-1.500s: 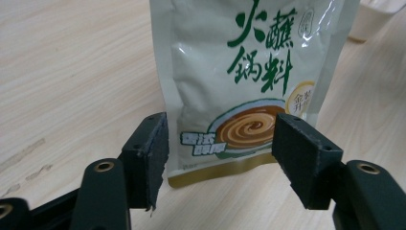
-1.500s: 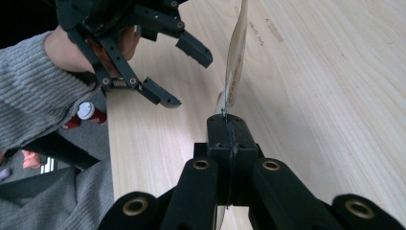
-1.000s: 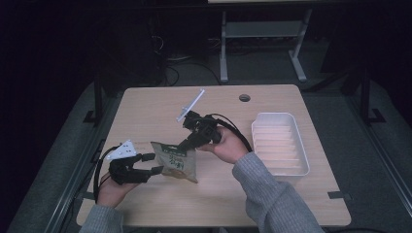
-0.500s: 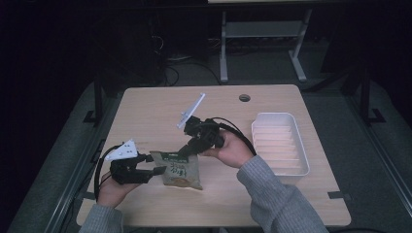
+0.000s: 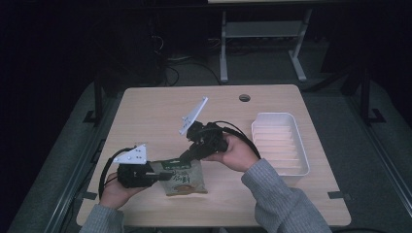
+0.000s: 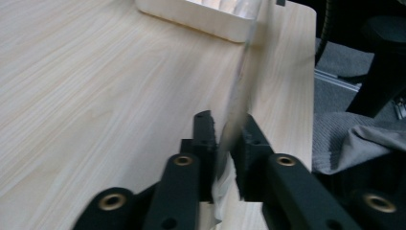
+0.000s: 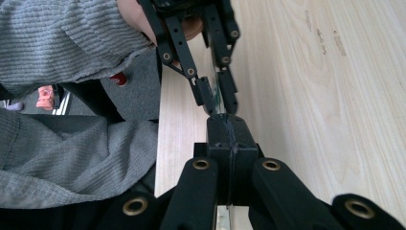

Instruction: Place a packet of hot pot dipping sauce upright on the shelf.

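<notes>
High view — snack bag (image 5: 183, 176), print unreadable; left gripper (image 5: 163, 175) just closing, pinching it | right gripper (image 5: 185, 156) pinching it

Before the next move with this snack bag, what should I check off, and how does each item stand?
1. Right gripper clamped on the snack bag top edge: ok, jaws shut on it.
2. Left gripper gripping the bag's left edge: ok, jaws have just been closing, the bag's edge between the pads.
3. Bag off the table: cannot tell.
4. White tray free to receive: ok, nothing shows in it.
5. Bag sealed: cannot tell.
</notes>
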Demonstrator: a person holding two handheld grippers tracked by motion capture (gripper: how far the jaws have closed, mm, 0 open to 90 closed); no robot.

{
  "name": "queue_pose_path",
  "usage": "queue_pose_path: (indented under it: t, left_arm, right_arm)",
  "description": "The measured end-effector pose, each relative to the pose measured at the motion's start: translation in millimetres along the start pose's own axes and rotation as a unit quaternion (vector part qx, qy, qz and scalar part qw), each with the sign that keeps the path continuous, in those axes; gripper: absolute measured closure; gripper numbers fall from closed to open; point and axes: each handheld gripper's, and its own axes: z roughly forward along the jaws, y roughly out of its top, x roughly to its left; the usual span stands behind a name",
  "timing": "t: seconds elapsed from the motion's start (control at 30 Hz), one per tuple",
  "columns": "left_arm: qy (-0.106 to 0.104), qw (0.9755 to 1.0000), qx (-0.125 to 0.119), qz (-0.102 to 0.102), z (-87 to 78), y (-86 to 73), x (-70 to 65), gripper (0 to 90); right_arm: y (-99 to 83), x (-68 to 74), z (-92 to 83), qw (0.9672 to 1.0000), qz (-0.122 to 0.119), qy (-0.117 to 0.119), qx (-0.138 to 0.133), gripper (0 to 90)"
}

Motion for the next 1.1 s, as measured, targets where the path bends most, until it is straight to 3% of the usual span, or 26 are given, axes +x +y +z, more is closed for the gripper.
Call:
queue_pose_path:
  t: [0.1, 0.5, 0.63, 0.9, 1.1]
  left_arm:
    - [0.002, 1.0, 0.002, 0.005, 0.7, 1.9, -2.2, 88.2]
    - [0.005, 0.999, 0.043, 0.007, 8.6, 10.6, -8.3, 89.7]
    - [0.008, 0.9988, 0.048, 0.004, 9.3, 14.0, -9.5, 89.8]
    - [0.017, 0.9982, 0.057, -0.001, 6.5, 25.9, -6.7, 89.9]
    - [0.023, 0.998, 0.059, -0.004, 0.1, 37.5, -0.3, 89.9]
  right_arm:
    - [-2.4, -1.1, -1.6, 1.0, 0.002, -0.001, -0.002, 90.0]
    - [-17.4, -1.3, -3.3, 1.0, 0.002, -0.002, -0.004, 87.8]
    - [-24.4, -0.6, -12.2, 0.9996, 0.007, 0.0, -0.029, 83.8]
    - [-39.5, 0.0, -21.6, 0.9985, 0.016, -0.013, -0.05, 73.2]
    - [-55.3, -2.4, -37.4, 0.9958, 0.03, -0.024, -0.083, 69.2]
